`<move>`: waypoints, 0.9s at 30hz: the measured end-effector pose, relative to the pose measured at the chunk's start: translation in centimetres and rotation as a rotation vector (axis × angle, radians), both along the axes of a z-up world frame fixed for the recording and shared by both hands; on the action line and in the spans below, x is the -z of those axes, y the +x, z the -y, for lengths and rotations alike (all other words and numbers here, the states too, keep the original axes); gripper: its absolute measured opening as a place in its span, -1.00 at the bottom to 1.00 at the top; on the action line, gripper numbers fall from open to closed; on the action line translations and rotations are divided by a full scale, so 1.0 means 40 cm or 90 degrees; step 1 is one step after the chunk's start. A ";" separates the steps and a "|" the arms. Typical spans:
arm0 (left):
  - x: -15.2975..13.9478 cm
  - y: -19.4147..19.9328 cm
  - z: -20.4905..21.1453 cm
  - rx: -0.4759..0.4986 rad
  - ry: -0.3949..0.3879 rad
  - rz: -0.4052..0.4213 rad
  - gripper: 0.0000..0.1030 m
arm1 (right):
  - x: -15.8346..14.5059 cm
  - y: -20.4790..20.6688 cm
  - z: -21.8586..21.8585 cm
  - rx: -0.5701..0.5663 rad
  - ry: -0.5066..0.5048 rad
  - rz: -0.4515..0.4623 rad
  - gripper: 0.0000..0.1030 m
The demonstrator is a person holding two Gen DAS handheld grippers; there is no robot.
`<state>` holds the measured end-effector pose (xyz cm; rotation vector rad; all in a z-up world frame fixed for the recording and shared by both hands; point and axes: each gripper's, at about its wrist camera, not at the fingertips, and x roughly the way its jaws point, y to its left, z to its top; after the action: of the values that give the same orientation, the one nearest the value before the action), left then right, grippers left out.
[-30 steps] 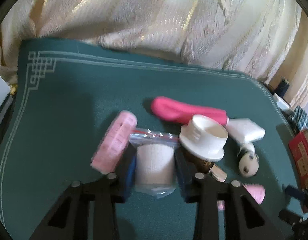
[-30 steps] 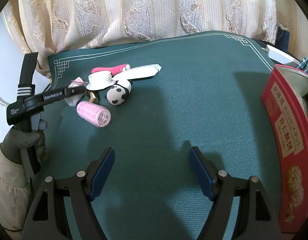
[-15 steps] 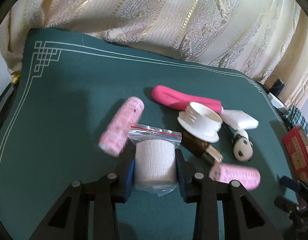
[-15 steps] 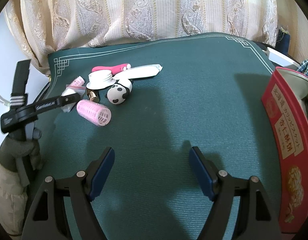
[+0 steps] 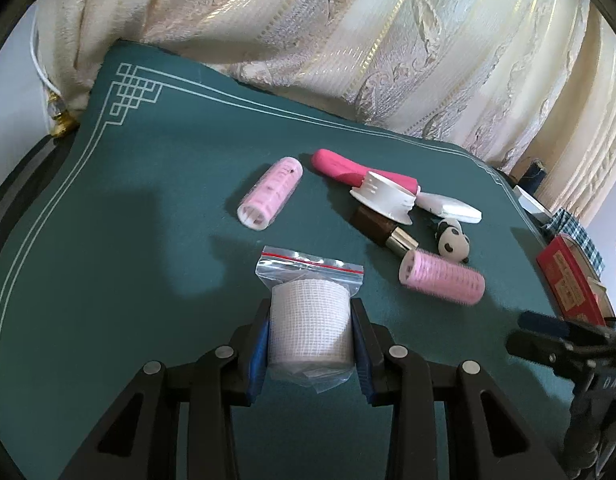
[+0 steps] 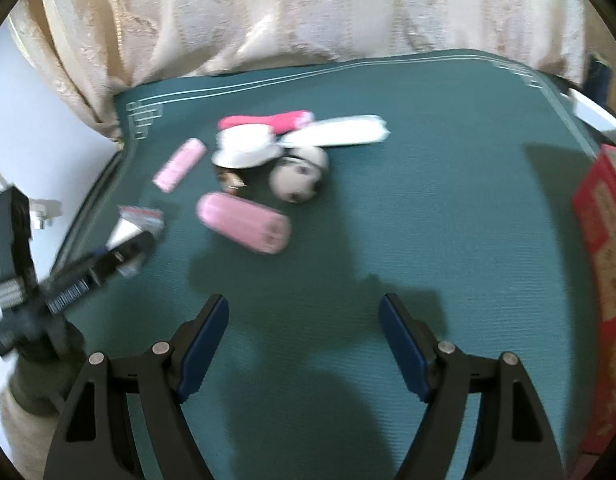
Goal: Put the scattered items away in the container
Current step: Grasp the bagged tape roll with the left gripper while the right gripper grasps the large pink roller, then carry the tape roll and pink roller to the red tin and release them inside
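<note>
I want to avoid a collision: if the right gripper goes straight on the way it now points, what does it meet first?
Probably the bare green mat: the open right gripper points down at it, nothing between. The pink curler lies further on, left of that line, though depth is unclear.

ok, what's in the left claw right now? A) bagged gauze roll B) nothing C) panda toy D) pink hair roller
A: the left claw pads press both sides of the bagged gauze roll; both rollers and the panda lie on the mat.
</note>
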<state>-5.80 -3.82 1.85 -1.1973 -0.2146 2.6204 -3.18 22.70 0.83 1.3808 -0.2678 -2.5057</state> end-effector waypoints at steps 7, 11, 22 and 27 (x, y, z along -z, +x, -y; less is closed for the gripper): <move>-0.003 0.017 0.034 -0.011 0.024 -0.008 -0.27 | -0.004 -0.075 0.083 0.040 -0.014 0.025 0.57; 0.000 0.014 0.054 -0.019 0.042 -0.007 -0.27 | -0.010 -0.110 0.126 0.068 0.015 0.018 0.58; 0.014 0.013 0.062 -0.021 0.043 -0.006 -0.27 | 0.030 -0.161 0.195 0.087 0.114 -0.006 0.50; 0.016 0.013 0.058 -0.020 0.035 -0.005 -0.27 | 0.024 -0.138 0.164 0.073 0.083 -0.013 0.50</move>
<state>-5.27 -6.14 1.20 -1.1734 -0.3047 2.6271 -8.71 16.14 -0.14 1.4247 -0.1870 -2.6734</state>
